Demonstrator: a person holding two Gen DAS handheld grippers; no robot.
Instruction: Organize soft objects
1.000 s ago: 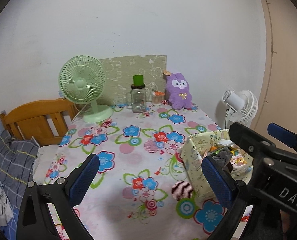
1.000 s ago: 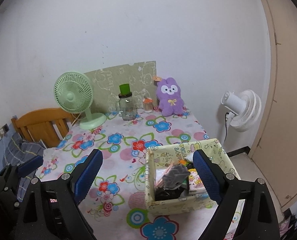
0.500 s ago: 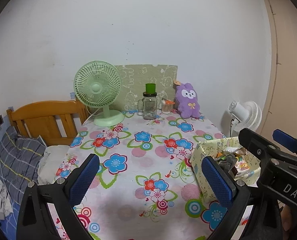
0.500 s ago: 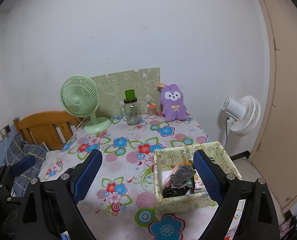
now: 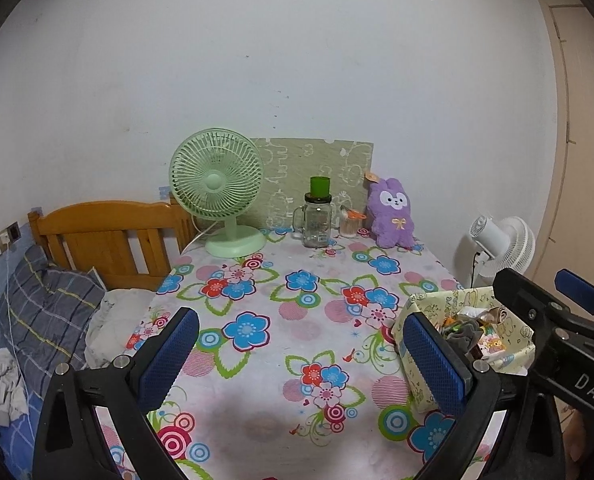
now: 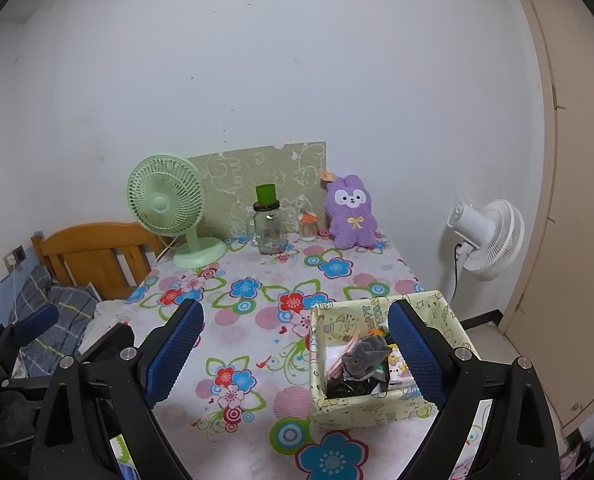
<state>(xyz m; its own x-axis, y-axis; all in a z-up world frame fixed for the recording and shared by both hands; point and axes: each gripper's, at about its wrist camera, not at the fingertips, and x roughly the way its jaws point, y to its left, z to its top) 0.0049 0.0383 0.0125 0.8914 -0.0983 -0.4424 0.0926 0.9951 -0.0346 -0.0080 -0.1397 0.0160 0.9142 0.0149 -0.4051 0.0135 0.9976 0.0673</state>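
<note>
Both grippers are hanging over the near end of the counter (image 5: 257, 344) with the flowery cloth. The left gripper (image 5: 301, 354) has its fingers spread wide with nothing between them, and same deal for the right gripper (image 6: 295, 354), fingers wide apart and gripping nothing. The landmark here is the yellow patterned fabric box (image 6: 381, 404), sitting near the front right corner of the counter. Inside it there's a grey plush toy (image 6: 365, 360) lying on top of a jumble of other small soft stuff I can't really make out. The right gripper's right finger sits in front of the box's right side in its view. Way behind the box, against the wall, a purple bunny plush (image 6: 351, 214) sits upright, with a glass jar (image 6: 269, 230) left of it and a green desk fan (image 6: 169, 208) further left. A white fan (image 6: 485, 240) stands on the floor beyond the box, off the counter's right edge.
</note>
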